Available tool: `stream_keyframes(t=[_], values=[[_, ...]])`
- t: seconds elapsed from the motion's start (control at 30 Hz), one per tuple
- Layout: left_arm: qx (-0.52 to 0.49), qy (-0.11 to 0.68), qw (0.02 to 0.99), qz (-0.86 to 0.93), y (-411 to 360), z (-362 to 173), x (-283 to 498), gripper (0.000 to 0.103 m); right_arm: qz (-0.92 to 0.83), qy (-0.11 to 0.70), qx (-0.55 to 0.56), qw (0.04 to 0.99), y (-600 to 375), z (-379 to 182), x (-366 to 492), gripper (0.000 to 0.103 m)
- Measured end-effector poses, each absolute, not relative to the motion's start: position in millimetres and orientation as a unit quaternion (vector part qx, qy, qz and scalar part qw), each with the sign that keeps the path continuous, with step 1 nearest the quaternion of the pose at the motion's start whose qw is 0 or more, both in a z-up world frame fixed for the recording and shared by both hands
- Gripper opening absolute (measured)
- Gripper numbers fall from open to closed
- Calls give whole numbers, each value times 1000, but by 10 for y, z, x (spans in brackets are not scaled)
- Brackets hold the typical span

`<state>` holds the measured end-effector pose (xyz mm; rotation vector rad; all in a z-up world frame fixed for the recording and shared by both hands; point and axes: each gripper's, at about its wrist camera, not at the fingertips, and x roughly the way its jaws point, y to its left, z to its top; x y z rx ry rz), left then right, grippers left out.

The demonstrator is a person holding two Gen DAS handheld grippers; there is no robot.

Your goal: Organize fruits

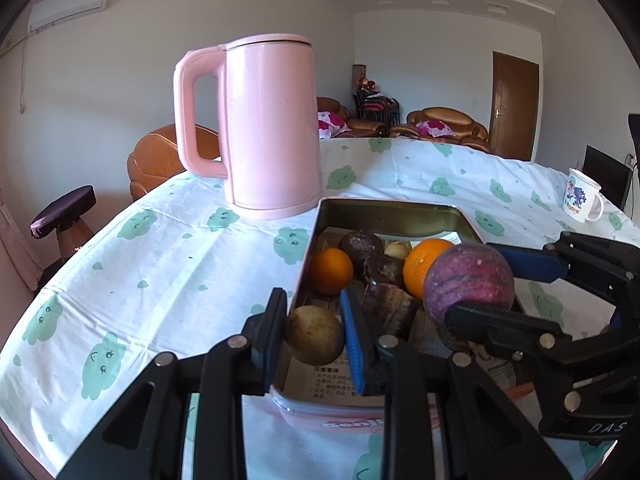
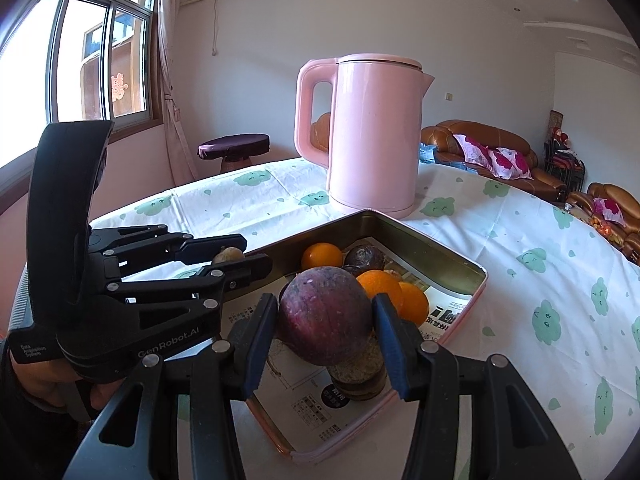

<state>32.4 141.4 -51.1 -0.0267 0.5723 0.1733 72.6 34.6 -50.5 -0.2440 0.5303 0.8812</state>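
while both grippers hang over the pink tin [image 1: 400, 202], i've got fruit in each of them. my left gripper [image 1: 314, 332] is pinched narrow on a small brownish-yellow fruit [image 1: 314, 334], its pads tight against both sides, right above the tin's near left corner. my right gripper [image 2: 326, 316] is clamped on the big purple fruit [image 2: 325, 314], blue pads pressing its flanks, and from the left wrist view that same fruit sits over the tin's right side, just beside an orange [image 1: 424, 266]. under it in the right wrist view i see a flat round brownish thing [image 2: 358, 376] on the printed paper lining; whether the purple fruit touches it i cannot tell. further back in the tin: another orange [image 1: 331, 270] and a couple of dark wrinkled fruits [image 1: 362, 246]. behind the tin stands a pink kettle [image 1: 266, 120] on the tablecloth [image 1: 160, 264] with green cloud prints, and a white mug [image 1: 582, 198] sits far right.
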Motion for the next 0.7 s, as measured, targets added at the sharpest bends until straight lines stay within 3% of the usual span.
stream_keyframes(t=[0.23,0.4,0.6,0.7], values=[[-8,283,955,87,1413,-513,319,32,424,259,-113,860,349,-514,748,52],[-9,273,957,93,1413,-482,272,58,421,257,-99,864,300,-504,773,68],[-16,259,960,102,1449,-412,208,75,405,236,-86,879,206,-453,722,74],[-19,248,963,105,1454,-359,171,78,392,234,-72,887,112,-431,734,74]])
